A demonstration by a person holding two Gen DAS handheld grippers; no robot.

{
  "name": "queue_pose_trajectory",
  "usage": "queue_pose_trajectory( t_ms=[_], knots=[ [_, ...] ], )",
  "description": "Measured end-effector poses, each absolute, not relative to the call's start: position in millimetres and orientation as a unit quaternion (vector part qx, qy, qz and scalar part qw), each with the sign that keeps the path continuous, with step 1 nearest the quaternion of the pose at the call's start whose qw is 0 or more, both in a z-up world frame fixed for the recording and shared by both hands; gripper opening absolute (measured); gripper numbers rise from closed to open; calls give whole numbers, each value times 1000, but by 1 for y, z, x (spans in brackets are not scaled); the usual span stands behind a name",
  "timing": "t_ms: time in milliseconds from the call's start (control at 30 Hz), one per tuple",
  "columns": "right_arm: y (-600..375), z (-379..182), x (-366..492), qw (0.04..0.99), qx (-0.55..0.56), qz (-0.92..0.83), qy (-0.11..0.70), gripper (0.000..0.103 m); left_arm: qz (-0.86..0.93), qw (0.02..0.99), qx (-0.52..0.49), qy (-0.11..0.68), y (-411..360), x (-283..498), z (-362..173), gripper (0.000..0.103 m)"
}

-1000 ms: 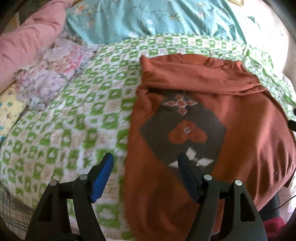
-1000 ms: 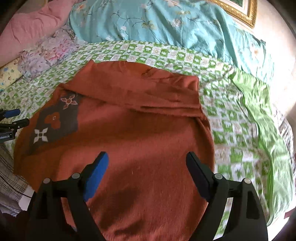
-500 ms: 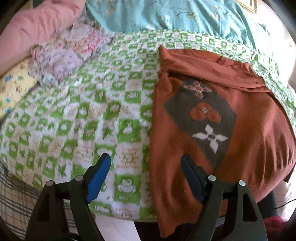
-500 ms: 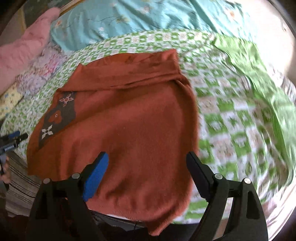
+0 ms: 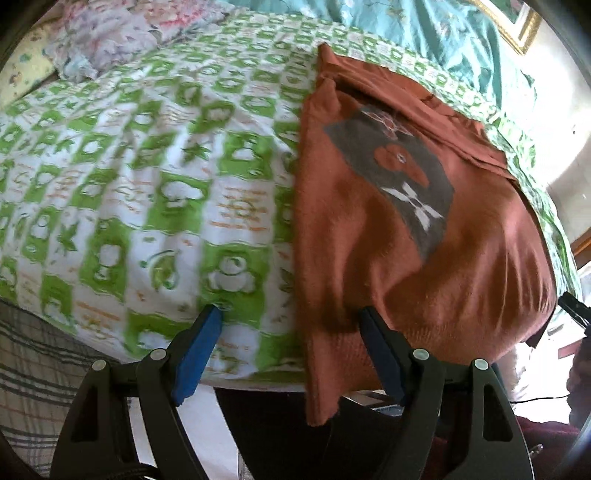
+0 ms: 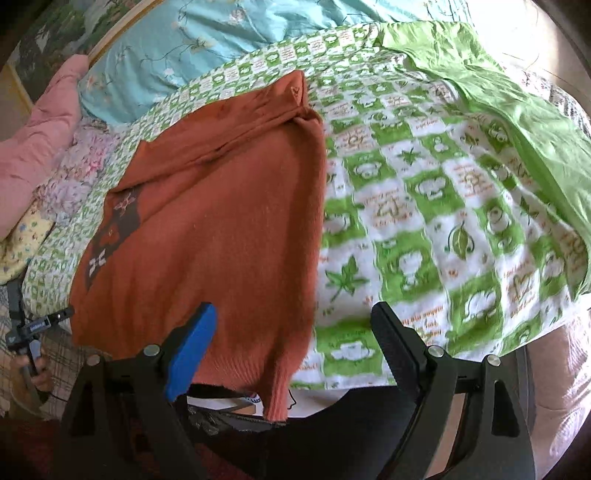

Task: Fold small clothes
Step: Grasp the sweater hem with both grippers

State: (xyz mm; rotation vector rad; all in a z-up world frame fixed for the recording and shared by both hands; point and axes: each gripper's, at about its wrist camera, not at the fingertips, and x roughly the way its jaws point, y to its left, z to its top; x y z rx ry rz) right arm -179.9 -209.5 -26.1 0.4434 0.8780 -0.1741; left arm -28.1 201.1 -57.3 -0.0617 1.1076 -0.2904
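A rust-orange sweater (image 5: 369,229) with a dark patch of flower motifs (image 5: 402,177) lies flat on the green-and-white checked bedspread (image 5: 147,177); its hem hangs over the bed's near edge. My left gripper (image 5: 291,339) is open and empty at the hem's left corner, straddling the sweater's left edge. In the right wrist view the sweater (image 6: 221,229) fills the left half. My right gripper (image 6: 295,332) is open and empty at the hem's right corner (image 6: 277,395). The left gripper also shows in the right wrist view (image 6: 33,325).
A teal floral quilt (image 6: 221,33) and a pink pillow (image 6: 40,136) lie at the bed's far side. A plain green sheet (image 6: 498,103) lies on the right. A floral cloth (image 5: 122,33) is at the far left. A plaid cover (image 5: 26,362) hangs below the bed edge.
Both grippers have pulled back and down from over the sweater to the bed's near edge, left toward the hem's left corner, right toward its right corner. Both stay open.
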Motion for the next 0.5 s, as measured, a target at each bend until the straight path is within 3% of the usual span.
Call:
queue_pose_trajectory(
  t_ms=[67, 200, 333, 500],
  knots=[
    [-210, -32, -183, 878, 215, -79, 421, 78, -143, 841, -16, 521, 194, -29, -57, 75],
    [-210, -34, -187, 884, 213, -68, 411, 73, -199, 828, -18, 523, 182, -28, -54, 61],
    [-209, -36, -190, 884, 218, -35, 412, 65, -221, 816, 11, 534, 168, -30, -61, 61],
    [-202, -53, -193, 867, 227, 4, 443, 46, -235, 809, -11, 539, 178, -29, -61, 60]
  ],
)
